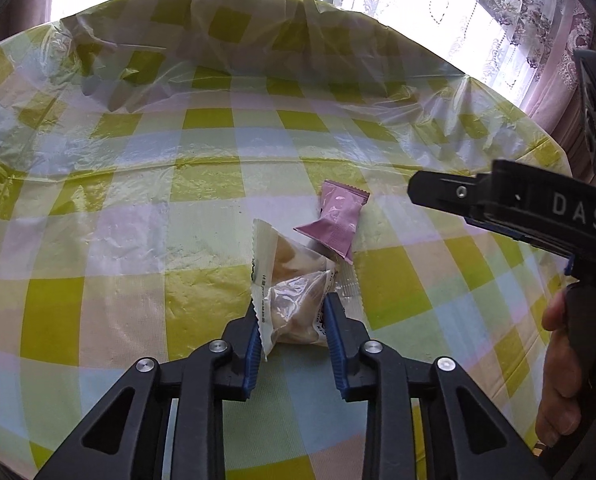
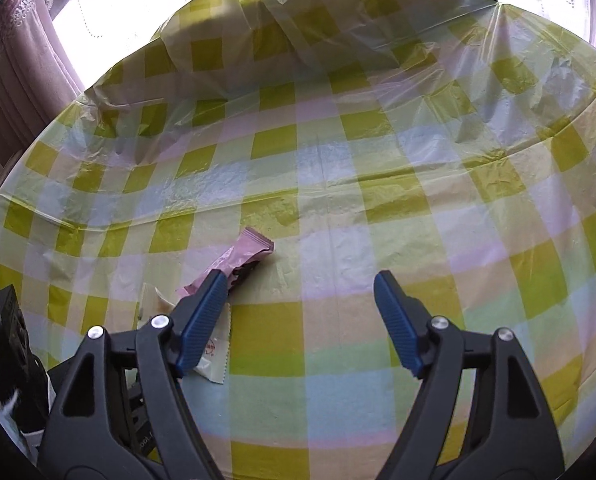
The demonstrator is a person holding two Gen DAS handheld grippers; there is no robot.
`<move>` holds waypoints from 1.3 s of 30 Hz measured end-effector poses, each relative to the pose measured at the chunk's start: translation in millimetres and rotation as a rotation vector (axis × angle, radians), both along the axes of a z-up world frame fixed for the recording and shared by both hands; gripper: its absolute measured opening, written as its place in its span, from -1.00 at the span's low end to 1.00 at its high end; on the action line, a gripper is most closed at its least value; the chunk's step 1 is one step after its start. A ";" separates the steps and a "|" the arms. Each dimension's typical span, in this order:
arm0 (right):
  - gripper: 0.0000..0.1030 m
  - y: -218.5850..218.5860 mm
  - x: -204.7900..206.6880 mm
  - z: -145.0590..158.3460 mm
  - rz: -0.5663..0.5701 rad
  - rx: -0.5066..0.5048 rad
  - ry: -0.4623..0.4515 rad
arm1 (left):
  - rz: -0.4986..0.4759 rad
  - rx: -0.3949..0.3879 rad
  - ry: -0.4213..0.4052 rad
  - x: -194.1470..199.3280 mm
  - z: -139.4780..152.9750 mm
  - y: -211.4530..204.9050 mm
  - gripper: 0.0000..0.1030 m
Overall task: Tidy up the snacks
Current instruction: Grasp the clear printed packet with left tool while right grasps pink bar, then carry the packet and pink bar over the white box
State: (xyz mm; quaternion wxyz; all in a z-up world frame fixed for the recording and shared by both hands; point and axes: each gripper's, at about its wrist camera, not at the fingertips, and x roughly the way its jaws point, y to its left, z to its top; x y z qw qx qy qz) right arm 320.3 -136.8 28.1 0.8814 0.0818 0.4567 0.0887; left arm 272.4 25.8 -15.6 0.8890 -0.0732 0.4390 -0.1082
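Note:
My left gripper (image 1: 290, 312) is shut on a clear-wrapped pastry snack (image 1: 298, 312), its blue pads (image 1: 254, 344) pressing both sides of the packet. A second clear-and-white pastry packet (image 1: 286, 260) lies just beyond, touching it. A pink snack packet (image 1: 337, 220) lies farther on, to the right. My right gripper (image 2: 298, 280) is open and empty above the checked tablecloth (image 2: 337, 200). In the right wrist view the pink packet (image 2: 238, 260) lies left of the left finger (image 2: 202, 316), and a white packet (image 2: 214, 356) is partly hidden behind that finger.
The table wears a yellow, green and pastel checked plastic cloth (image 1: 138, 200), crumpled and raised along the far edge (image 1: 238, 20). Lace curtains (image 1: 497, 20) hang behind. The right gripper's body (image 1: 517, 208) and the hand holding it show at the right of the left wrist view.

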 end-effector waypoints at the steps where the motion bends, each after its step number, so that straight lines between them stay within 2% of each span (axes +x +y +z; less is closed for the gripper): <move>1: 0.51 5.3 2.8 -2.2 0.002 0.001 0.001 | 0.002 -0.010 0.000 -2.5 -0.2 0.4 -0.44; 12: 0.48 52.7 28.4 -30.6 0.041 -0.030 0.047 | 0.036 -0.073 0.001 -27.1 -2.3 9.9 -0.46; 14: 0.35 58.3 30.6 -36.9 0.053 -0.045 0.052 | 0.045 -0.085 0.002 -32.3 -2.6 12.8 -0.46; 17: 0.04 65.7 30.2 -40.3 0.077 -0.110 0.039 | 0.058 -0.101 0.004 -36.5 -3.2 16.4 -0.47; 19: -0.31 64.5 28.3 -39.4 0.083 -0.135 0.027 | 0.063 -0.109 0.007 -36.8 -3.3 17.7 -0.48; 21: -0.51 60.0 25.9 -38.8 0.086 -0.146 0.020 | 0.068 -0.113 0.009 -36.7 -3.6 18.6 -0.48; 24: -0.52 52.3 20.6 -36.8 0.093 -0.135 0.010 | 0.075 -0.114 0.010 -37.9 -3.7 18.3 -0.48; 39: -0.54 32.0 -43.2 -36.4 0.106 -0.235 0.005 | 0.074 -0.114 0.013 -48.3 0.0 9.0 -0.52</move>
